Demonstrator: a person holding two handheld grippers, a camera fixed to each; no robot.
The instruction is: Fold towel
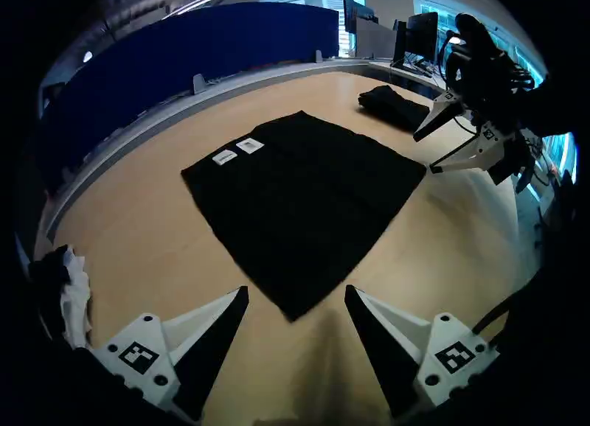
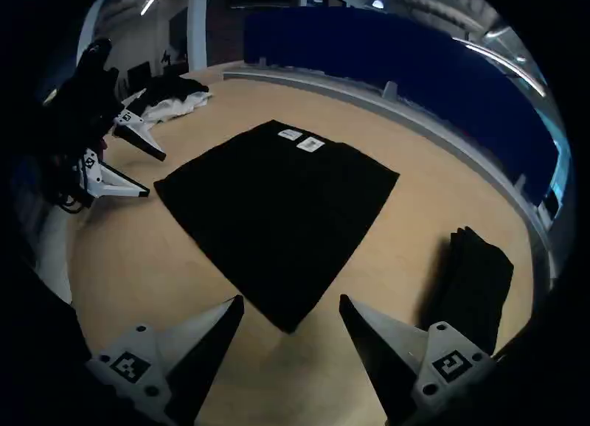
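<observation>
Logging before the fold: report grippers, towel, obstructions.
Left gripper open, right gripper open, both empty. Towel spread flat on table. Dark folded pile sits apart, nothing blocking.

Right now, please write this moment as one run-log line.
towel: spread flat on table | left hand-held gripper: open, empty | right hand-held gripper: open, empty

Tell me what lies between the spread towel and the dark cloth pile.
Just bare wooden table separates the towel from the pile, as the right gripper view shows.

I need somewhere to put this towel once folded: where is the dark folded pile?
In the right gripper view the dark folded pile lies on the table, right of the spread black towel.
</observation>
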